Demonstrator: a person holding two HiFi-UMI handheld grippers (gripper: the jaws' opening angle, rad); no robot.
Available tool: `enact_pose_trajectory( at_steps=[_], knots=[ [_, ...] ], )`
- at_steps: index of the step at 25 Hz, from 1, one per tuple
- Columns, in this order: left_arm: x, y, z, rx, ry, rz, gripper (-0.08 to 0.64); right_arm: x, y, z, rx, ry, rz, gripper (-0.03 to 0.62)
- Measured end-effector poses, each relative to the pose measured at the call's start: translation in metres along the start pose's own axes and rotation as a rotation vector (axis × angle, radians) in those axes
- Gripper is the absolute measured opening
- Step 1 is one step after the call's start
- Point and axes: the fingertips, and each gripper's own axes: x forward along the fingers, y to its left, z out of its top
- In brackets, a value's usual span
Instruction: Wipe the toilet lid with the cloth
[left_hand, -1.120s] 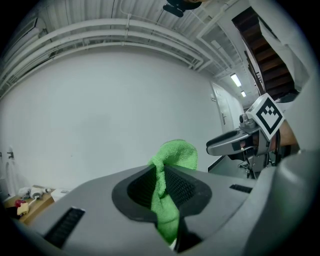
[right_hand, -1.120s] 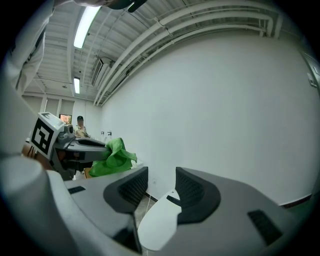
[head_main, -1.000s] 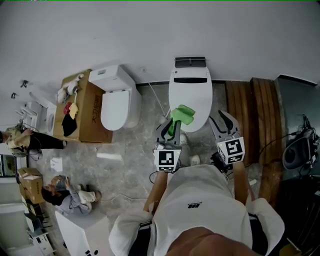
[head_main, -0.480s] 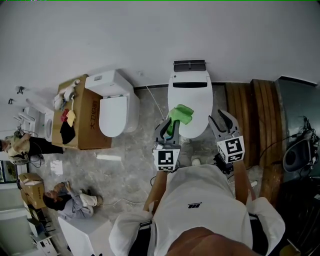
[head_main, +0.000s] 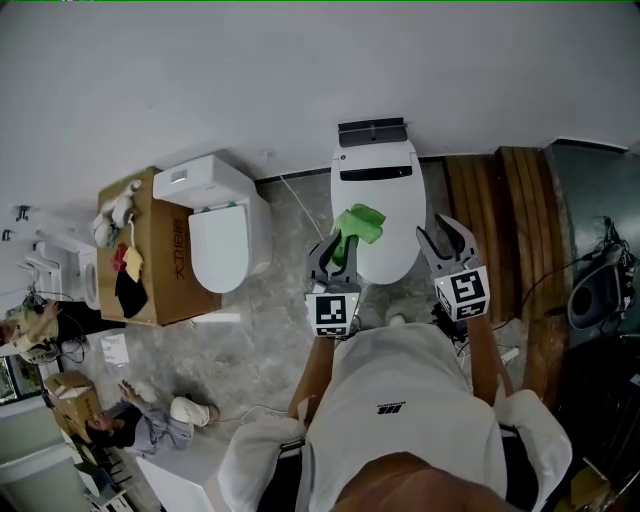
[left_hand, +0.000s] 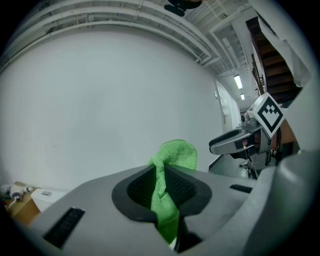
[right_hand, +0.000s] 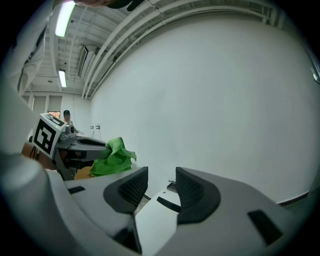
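Above lid (head_main: 392, 200): left hand-held gripper (head_main: 337, 254) pinching cloth (head_main: 360, 223); right hand-held gripper (head_main: 446, 240) spread, empty. Wiping seemingly not begun; next, lower cloth onto lid.

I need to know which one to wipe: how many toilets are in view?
2. One toilet stands straight ahead, below the cloth; a second toilet is to its left, beside a cardboard box. More may be hidden at the left edge.
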Motion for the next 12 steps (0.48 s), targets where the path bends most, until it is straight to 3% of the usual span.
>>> enact_pose_trajectory(
  at_steps=[12],
  knots=[
    [0.090,0.053,-0.022,-0.046,0.018,-0.111,0.067,0.091,-0.028,0.000,0.004,0.067,-0.080,0.182]
  ],
)
